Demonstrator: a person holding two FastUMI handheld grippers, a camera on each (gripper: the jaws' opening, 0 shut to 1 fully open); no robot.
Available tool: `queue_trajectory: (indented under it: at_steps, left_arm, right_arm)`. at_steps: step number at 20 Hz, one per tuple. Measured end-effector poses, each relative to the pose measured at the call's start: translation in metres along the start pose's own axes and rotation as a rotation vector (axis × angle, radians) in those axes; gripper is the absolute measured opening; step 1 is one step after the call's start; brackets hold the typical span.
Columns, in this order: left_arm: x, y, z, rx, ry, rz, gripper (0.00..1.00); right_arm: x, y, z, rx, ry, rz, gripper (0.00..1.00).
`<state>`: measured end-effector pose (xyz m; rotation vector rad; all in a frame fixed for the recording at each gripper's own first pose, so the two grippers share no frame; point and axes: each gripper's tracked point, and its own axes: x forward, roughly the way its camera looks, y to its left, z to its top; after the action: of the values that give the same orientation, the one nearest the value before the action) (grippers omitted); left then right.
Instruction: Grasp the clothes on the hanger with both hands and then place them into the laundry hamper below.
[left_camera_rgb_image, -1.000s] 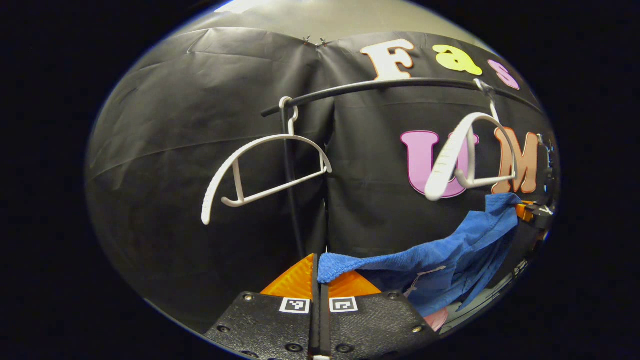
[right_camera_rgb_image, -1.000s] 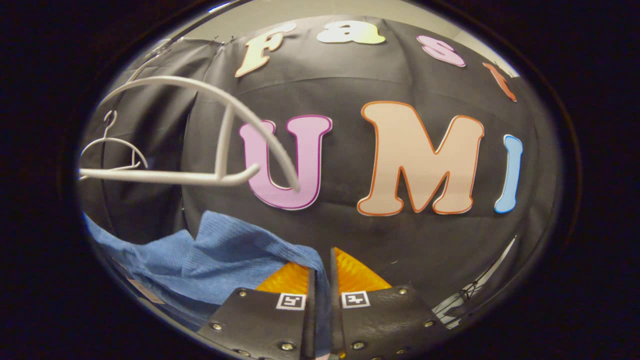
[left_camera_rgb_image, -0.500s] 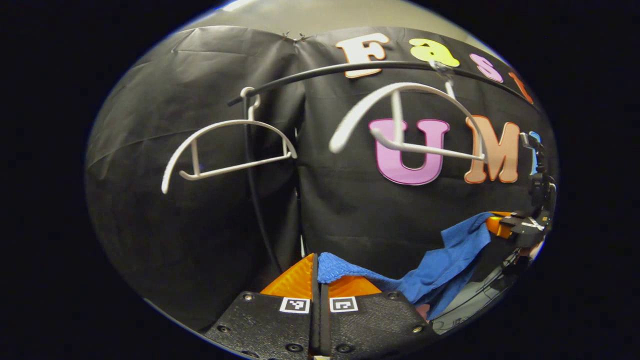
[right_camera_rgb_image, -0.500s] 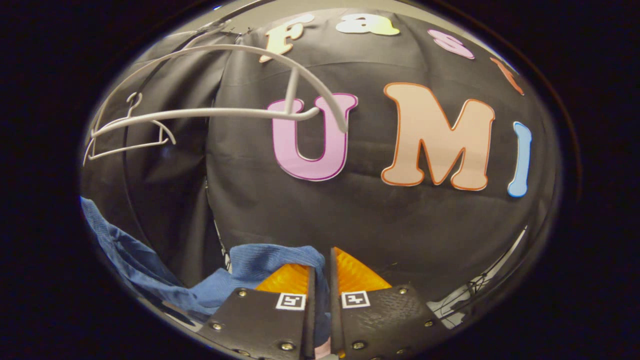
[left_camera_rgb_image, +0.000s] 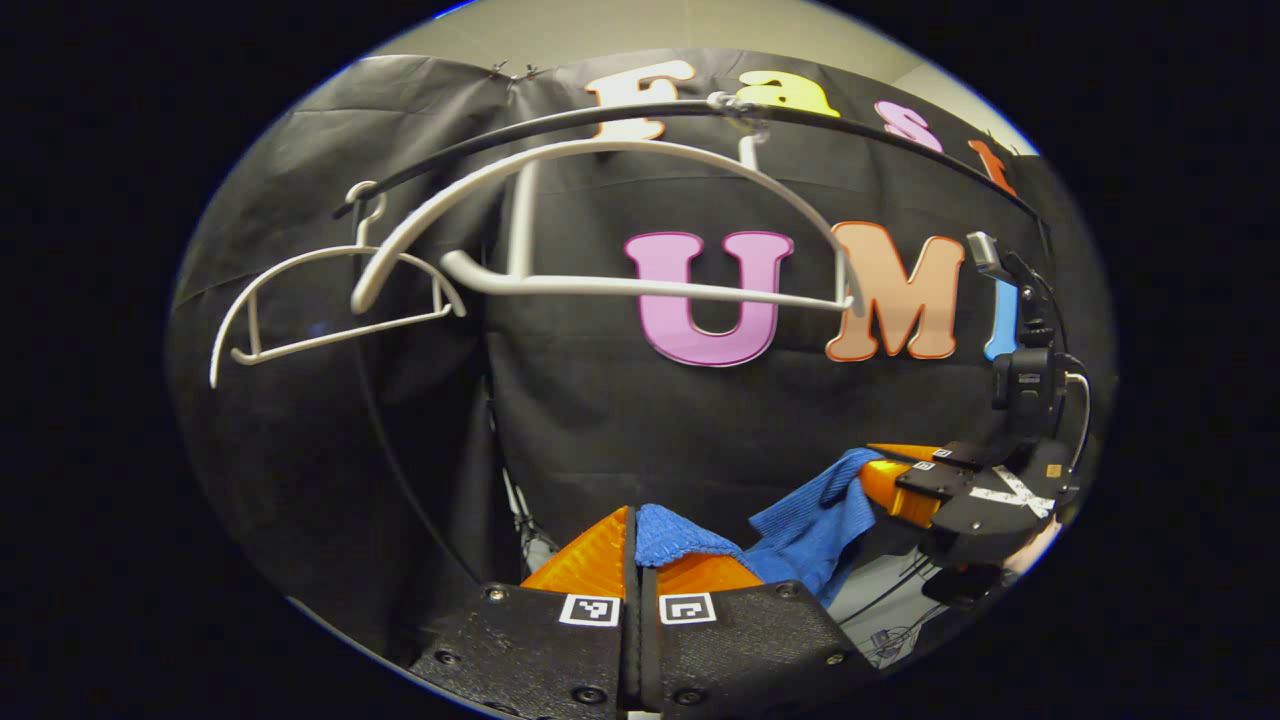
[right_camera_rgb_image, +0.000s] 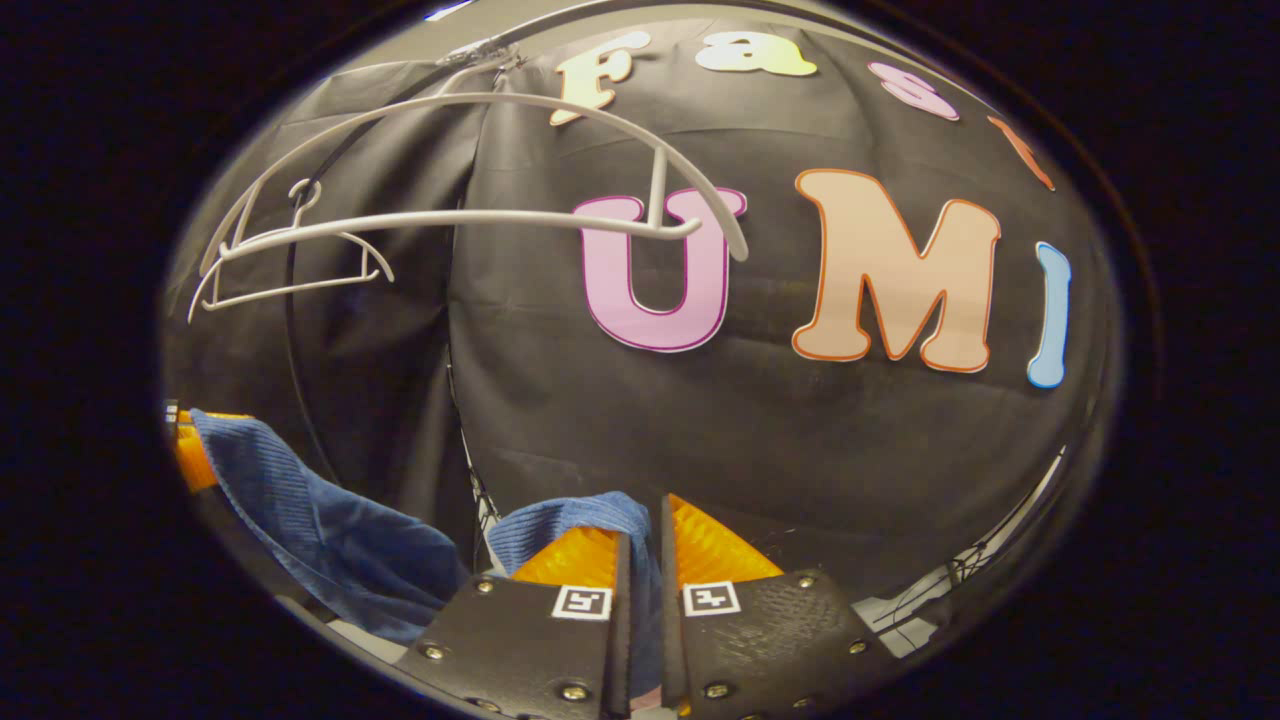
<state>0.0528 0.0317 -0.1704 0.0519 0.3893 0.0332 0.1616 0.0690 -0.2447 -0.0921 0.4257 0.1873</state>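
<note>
A blue knitted garment hangs slack between my two grippers, off the hangers. My left gripper is shut on one edge of it, the cloth bunched between its fingers. My right gripper is shut on another edge of the garment; the rest of the cloth sags away to the left. In the left gripper view the right gripper shows at the far right, with a hand behind it. Two bare white hangers hang from the black rail above.
The same white hangers hang at the upper left in the right gripper view. The rail's black upright pole stands at the left. A pale floor with cables shows low on the right.
Both grippers have come down and drawn closer together with the garment, so the hangers and rail sit higher in both views. The near hanger has swung round to face broadside.
</note>
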Motion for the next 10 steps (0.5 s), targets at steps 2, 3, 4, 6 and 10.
queue_trajectory:
  at_steps: [2,3,4,6,10]
  left_arm:
    - [0.005,-0.019,0.01,-0.022,-0.016,-0.047,0.01]
    - [0.009,-0.027,0.017,-0.034,-0.029,-0.066,0.0]
    - [0.01,-0.032,0.024,-0.048,-0.041,-0.085,0.01]
    - [0.014,-0.048,0.034,-0.084,-0.056,-0.14,0.0]
    - [0.022,-0.061,0.031,-0.097,-0.056,-0.207,0.0]
  right_arm:
    - [-0.006,-0.004,0.013,0.0,-0.025,-0.01,0.12]
    - [-0.008,-0.006,0.02,0.0,-0.037,-0.014,0.12]
    - [-0.011,-0.008,0.026,0.0,-0.05,-0.017,0.12]
    - [-0.015,-0.011,0.038,0.002,-0.076,-0.025,0.12]
    - [-0.016,-0.014,0.042,-0.004,-0.08,-0.034,0.12]
